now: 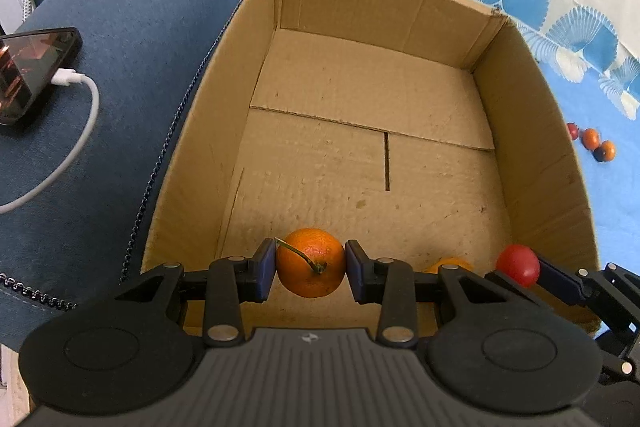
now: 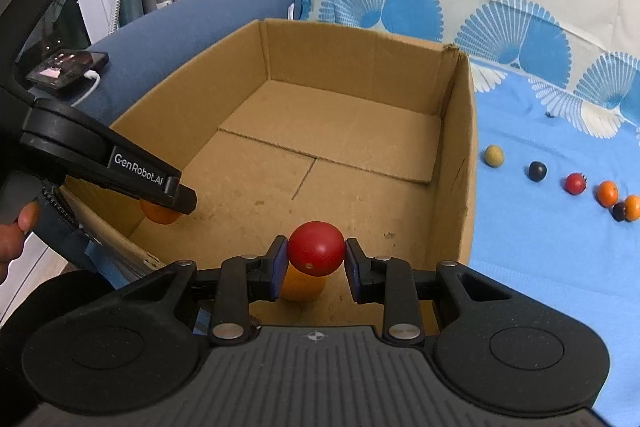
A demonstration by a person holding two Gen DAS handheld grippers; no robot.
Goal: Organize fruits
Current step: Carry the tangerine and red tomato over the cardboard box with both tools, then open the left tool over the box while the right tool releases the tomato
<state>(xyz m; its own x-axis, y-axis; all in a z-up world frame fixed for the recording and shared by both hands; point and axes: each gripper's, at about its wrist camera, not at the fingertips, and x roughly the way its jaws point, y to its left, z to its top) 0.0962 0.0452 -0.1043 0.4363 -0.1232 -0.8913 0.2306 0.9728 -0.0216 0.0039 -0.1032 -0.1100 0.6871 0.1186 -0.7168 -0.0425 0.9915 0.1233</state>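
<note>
My left gripper [image 1: 310,269] is shut on an orange tangerine [image 1: 311,263] with a green stem, held over the near end of the open cardboard box [image 1: 360,3]. My right gripper [image 2: 316,261] is shut on a red tomato [image 2: 316,248] over the same near end of the box [image 2: 456,187]. In the left wrist view the tomato [image 1: 517,264] and right gripper show at the lower right. In the right wrist view the left gripper [image 2: 176,201] shows at the left with the tangerine [image 2: 160,215] partly hidden. Another orange fruit [image 2: 300,287] lies on the box floor beneath the tomato.
Several small fruits lie in a row on the blue cloth [image 2: 540,247] right of the box: a yellow-green one [image 2: 493,156], a dark one [image 2: 537,171], a red one [image 2: 575,183], oranges [image 2: 607,193]. A phone [image 1: 28,71] with a white cable rests on the blue sofa arm at left.
</note>
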